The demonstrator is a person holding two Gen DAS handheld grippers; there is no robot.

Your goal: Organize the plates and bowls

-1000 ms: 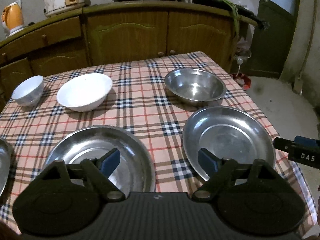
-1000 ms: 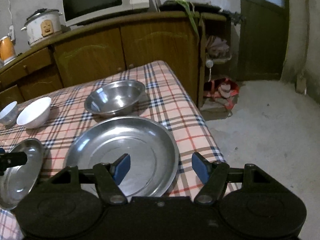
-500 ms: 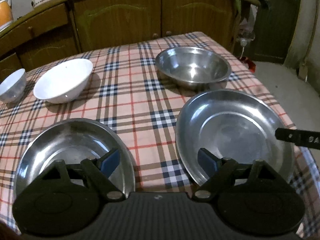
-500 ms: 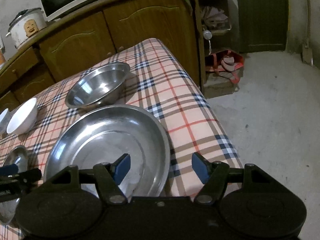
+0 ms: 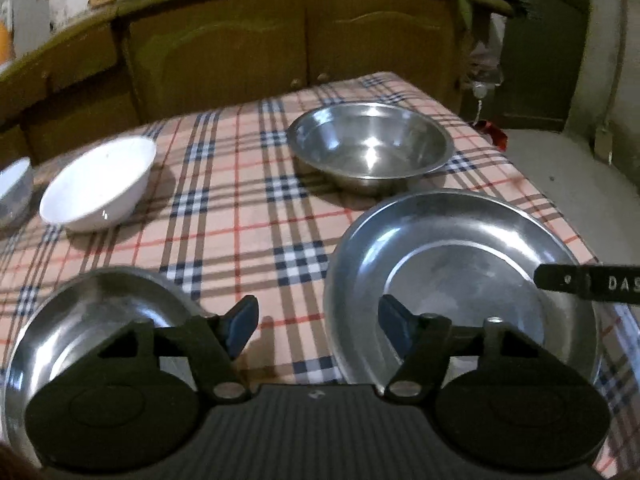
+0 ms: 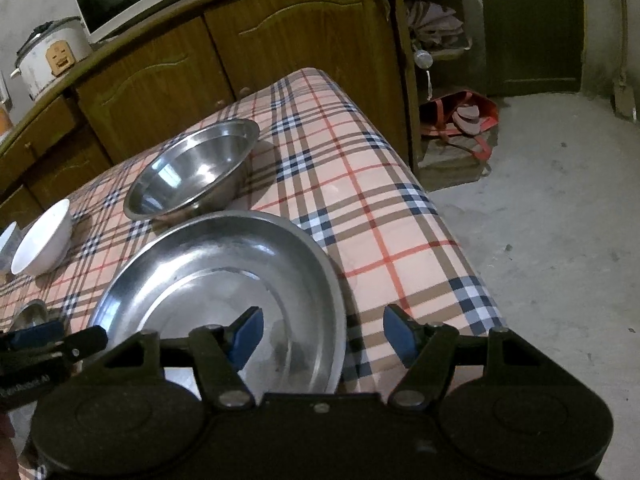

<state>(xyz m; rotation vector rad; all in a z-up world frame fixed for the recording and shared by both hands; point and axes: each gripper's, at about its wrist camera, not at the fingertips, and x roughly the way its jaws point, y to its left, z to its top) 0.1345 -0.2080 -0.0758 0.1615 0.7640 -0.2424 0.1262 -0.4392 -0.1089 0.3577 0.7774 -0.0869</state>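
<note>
while its jaws are closing, the left claw (image 5: 318, 326) has only checked cloth (image 5: 248, 216) between its blue pads — nothing gripped. just left of it lies a small round steel plate (image 5: 92, 320), shiny and shallow; just right of it a bigger steel plate (image 5: 460, 276) with a raised rim and a flat, dull centre. ahead and right stands a deep steel bowl (image 5: 370, 148), smooth and mirror-bright. ahead and left sits a glossy white bowl (image 5: 98, 184), and beyond that, at the frame's edge, a smaller white bowl (image 5: 14, 188).

the right claw (image 6: 322, 338) is spread wide and empty. its left pad hangs over the big plate's floor and its right pad over the cloth beside the rim — the rim lies between them, untouched. past the plate, close to it, stands the steel bowl.
</note>
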